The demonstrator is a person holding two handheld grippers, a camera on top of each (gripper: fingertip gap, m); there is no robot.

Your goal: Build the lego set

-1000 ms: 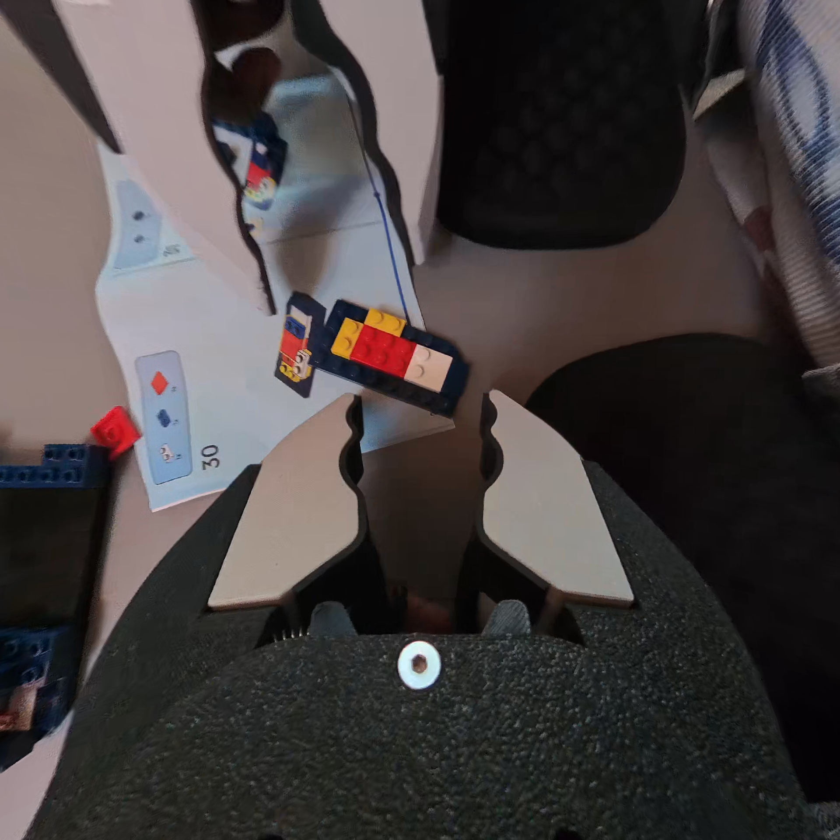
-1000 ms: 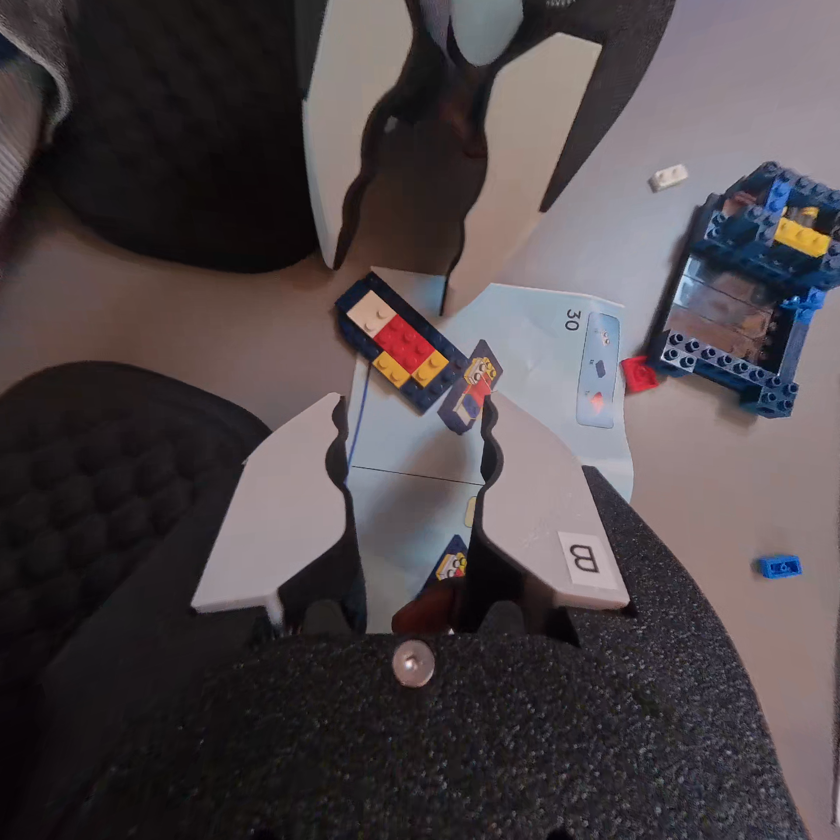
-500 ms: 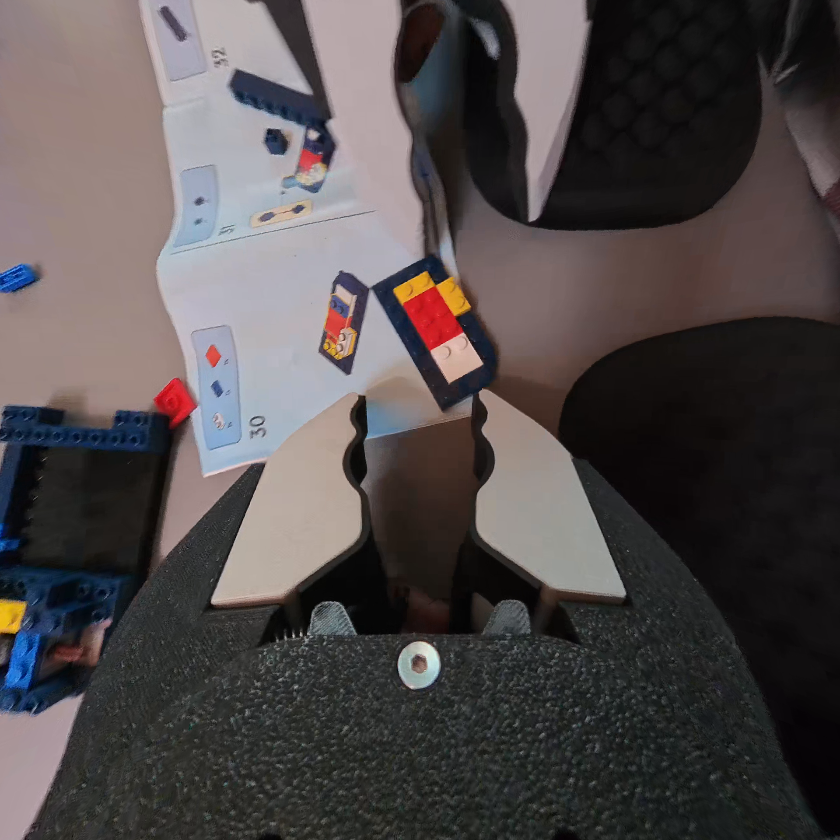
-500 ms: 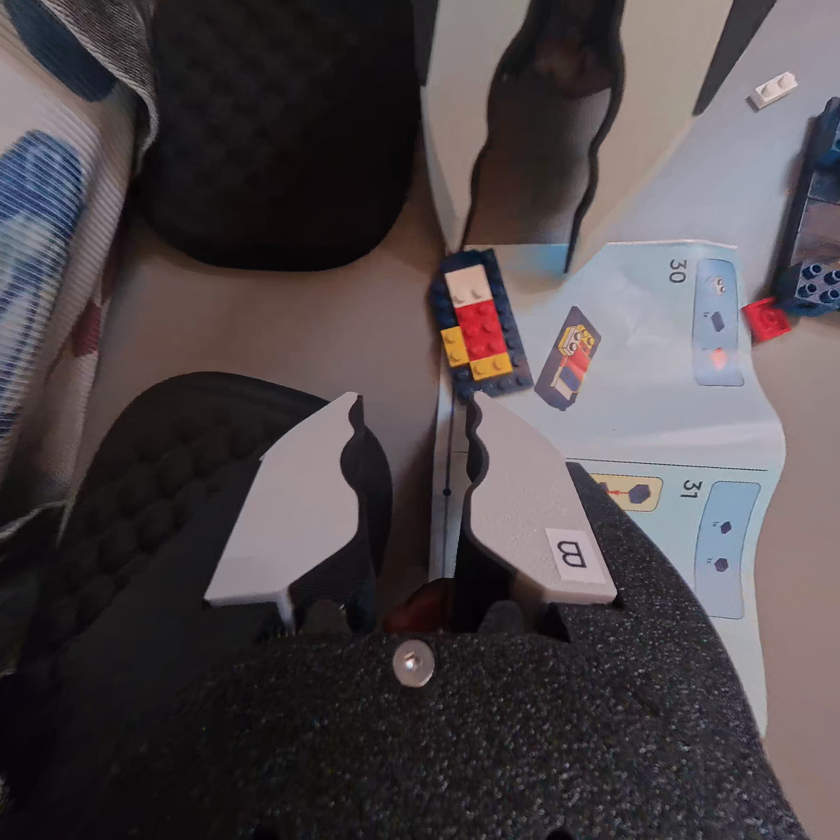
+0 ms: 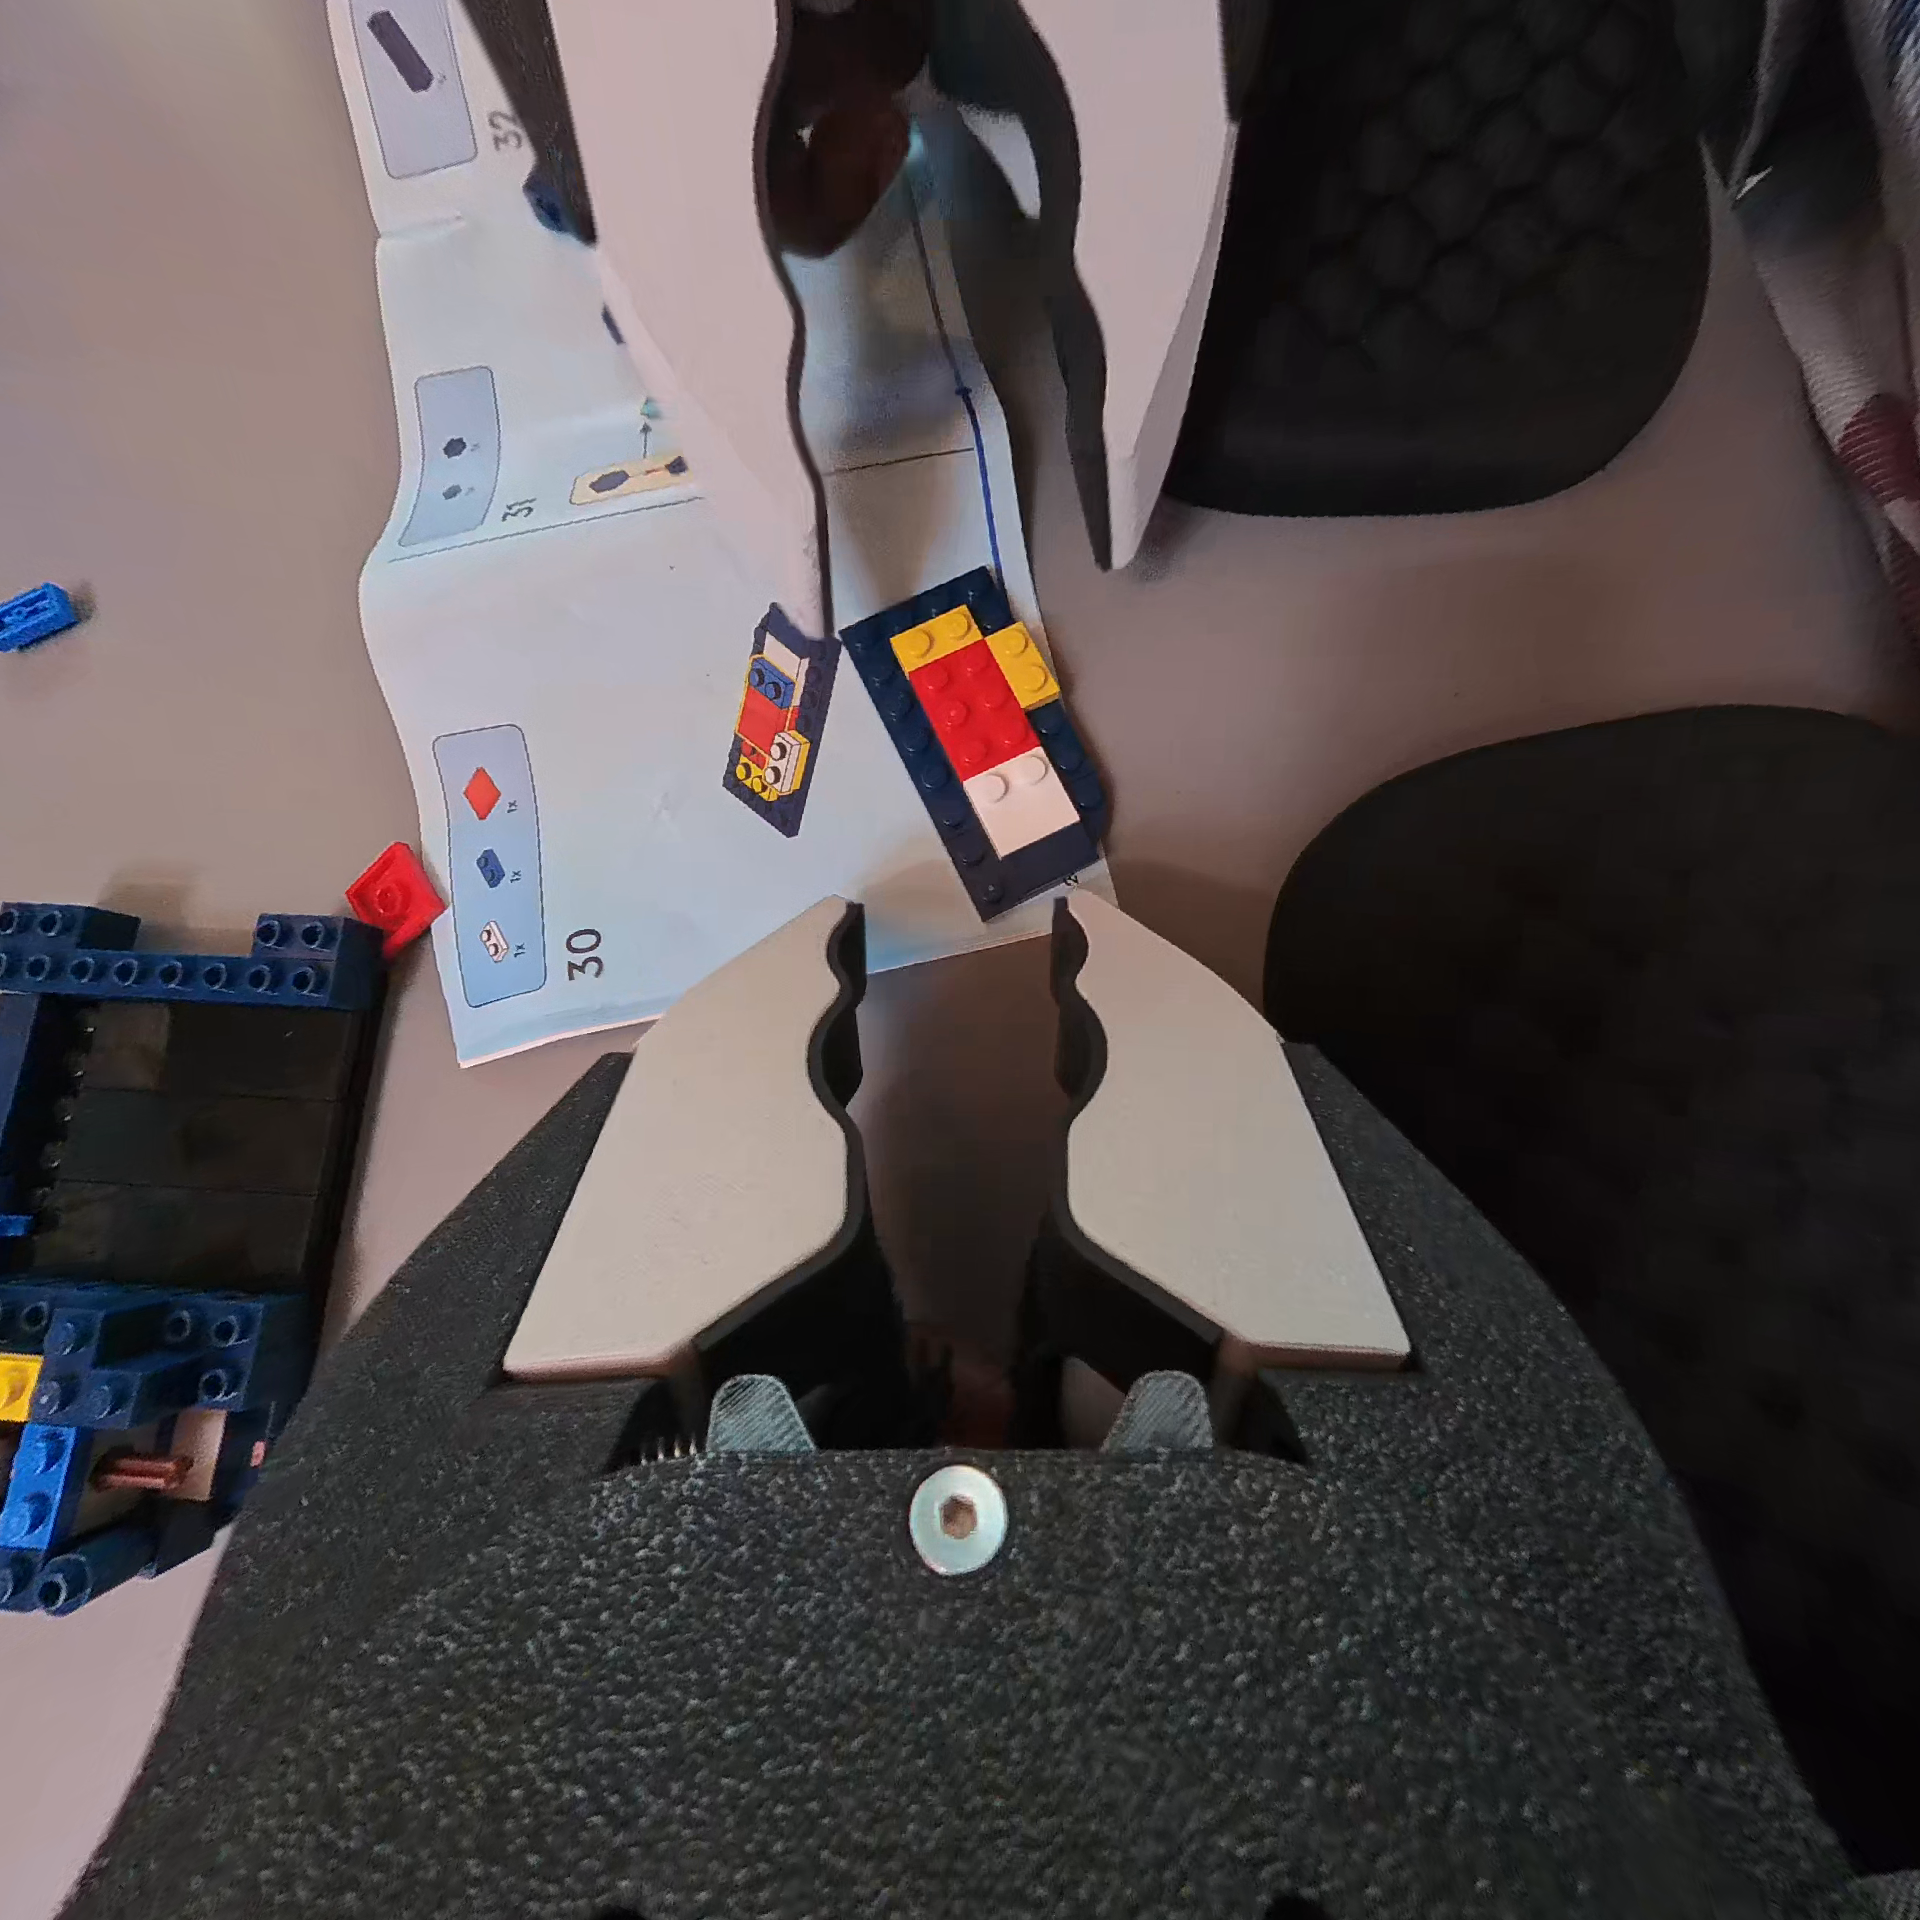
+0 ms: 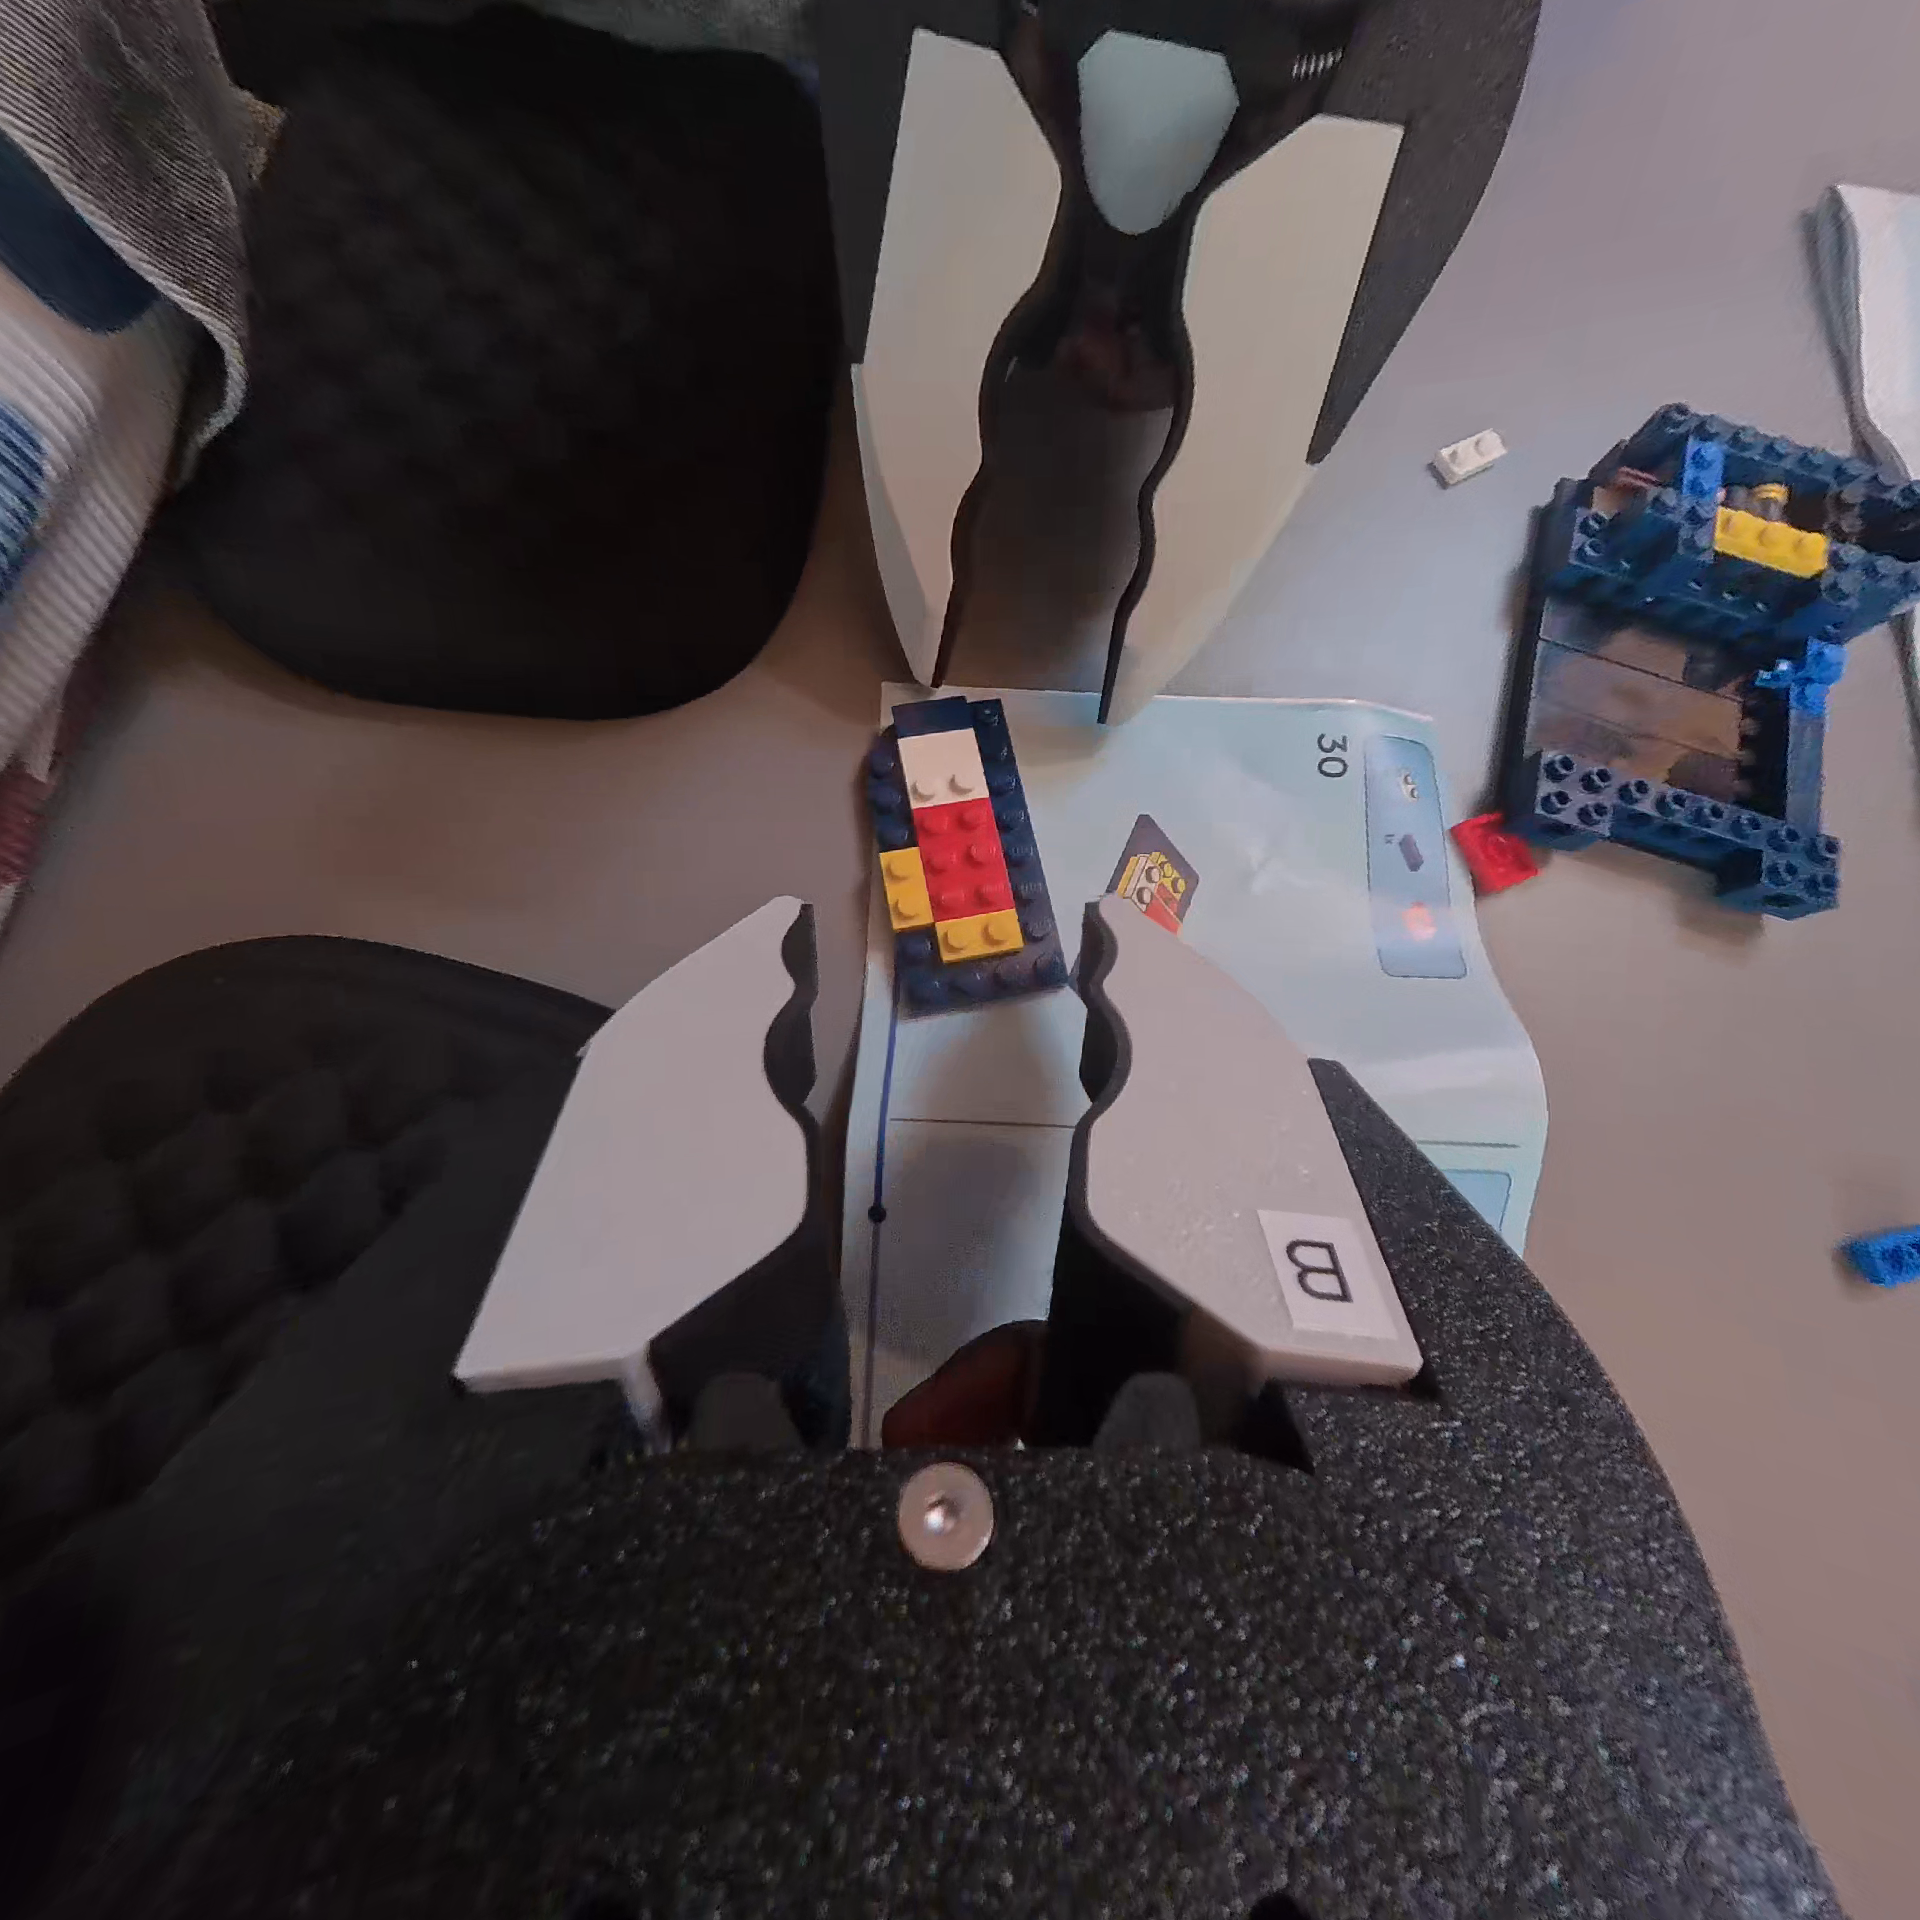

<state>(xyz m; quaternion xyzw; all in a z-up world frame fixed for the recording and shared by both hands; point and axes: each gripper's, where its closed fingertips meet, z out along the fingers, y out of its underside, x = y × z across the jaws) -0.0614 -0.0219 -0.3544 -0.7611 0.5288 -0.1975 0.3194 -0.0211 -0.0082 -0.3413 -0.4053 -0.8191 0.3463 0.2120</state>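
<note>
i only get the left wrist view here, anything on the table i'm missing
Observer: Yes. The right wrist view shows a small white brick lying alone on the table, beyond the big blue build.
Operator: ok and the right tongs, how do they sit
Observer: The right tongs are open and hold nothing; the near end of the dark blue plate lies just ahead of their tips.
Operator: anything else over there
Observer: A folded white sheet lies at the far right edge, past the blue build.
</note>
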